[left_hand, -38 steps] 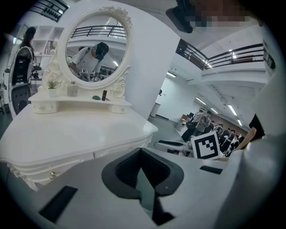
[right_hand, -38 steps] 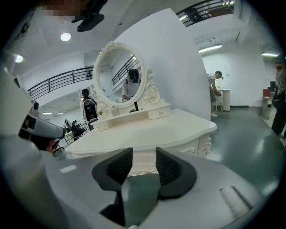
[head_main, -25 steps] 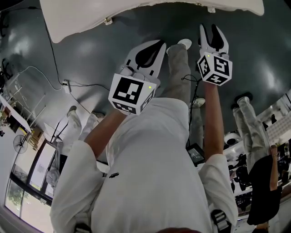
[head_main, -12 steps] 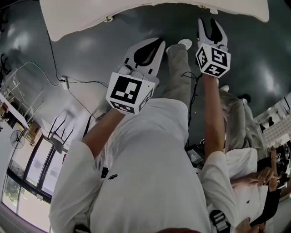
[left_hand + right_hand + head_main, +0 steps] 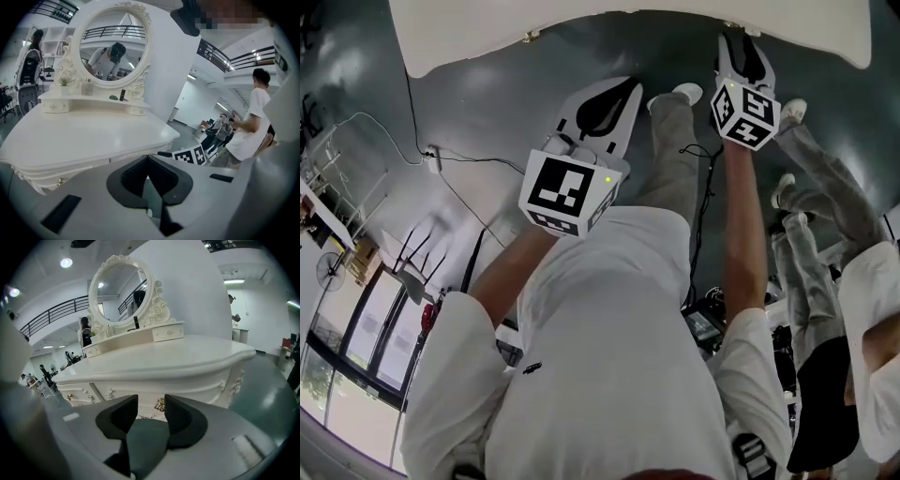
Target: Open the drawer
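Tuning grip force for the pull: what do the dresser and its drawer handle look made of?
Dresser: looks like painted wood or MDF, white semi-gloss; carved trim, soft light reflections on top. Drawer handle: small ornate pull, gold-coloured, probably metal or plated; too small to be sure.

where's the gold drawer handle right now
In the right gripper view, the gold handle is on the dressing table front, just beyond the open right tongs.

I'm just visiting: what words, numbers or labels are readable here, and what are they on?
No readable words or numbers anywhere.
Black-and-white square markers on the left gripper's cube and the right gripper's cube: patterns, not letters.
Small dark mark on the person's white shirt: too small to read.
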